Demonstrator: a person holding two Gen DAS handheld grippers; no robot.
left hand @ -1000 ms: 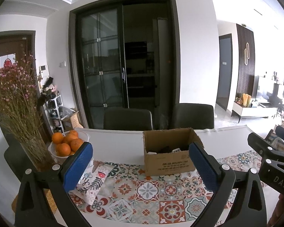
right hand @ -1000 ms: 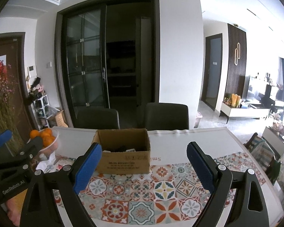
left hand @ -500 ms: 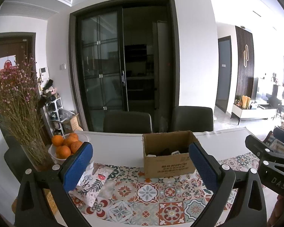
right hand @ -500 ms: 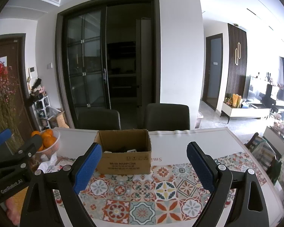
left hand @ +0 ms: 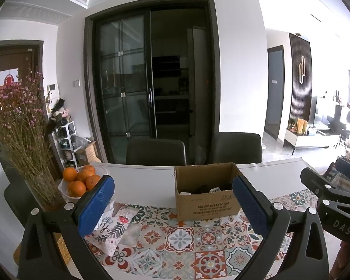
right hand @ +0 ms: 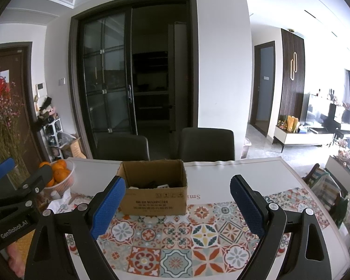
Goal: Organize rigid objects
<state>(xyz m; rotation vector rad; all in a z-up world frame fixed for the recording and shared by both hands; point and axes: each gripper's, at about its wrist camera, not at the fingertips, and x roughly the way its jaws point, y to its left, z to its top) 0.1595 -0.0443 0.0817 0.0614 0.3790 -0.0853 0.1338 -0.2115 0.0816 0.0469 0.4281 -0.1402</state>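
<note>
Cardboard box (left hand: 207, 191) stands open-topped on the table (right hand: 233, 170), at the far edge of the patterned tile mat (right hand: 175, 233), with dark and pale items lying low inside; their kind cannot be made out. Left gripper (left hand: 175, 206) and right gripper (right hand: 178, 206) are both held above the near table edge, jaws spread wide, nothing between the pads. Risks noted: the box is light and unsecured, so a reach over its wall could push or tip it; its contents sit deep and partly hidden, inviting a blind or glancing grasp; the two grippers are close side by side and could collide; the bowl of oranges (left hand: 81, 182) and vase of dried flowers (left hand: 23, 140) stand within sweep of the left gripper.
</note>
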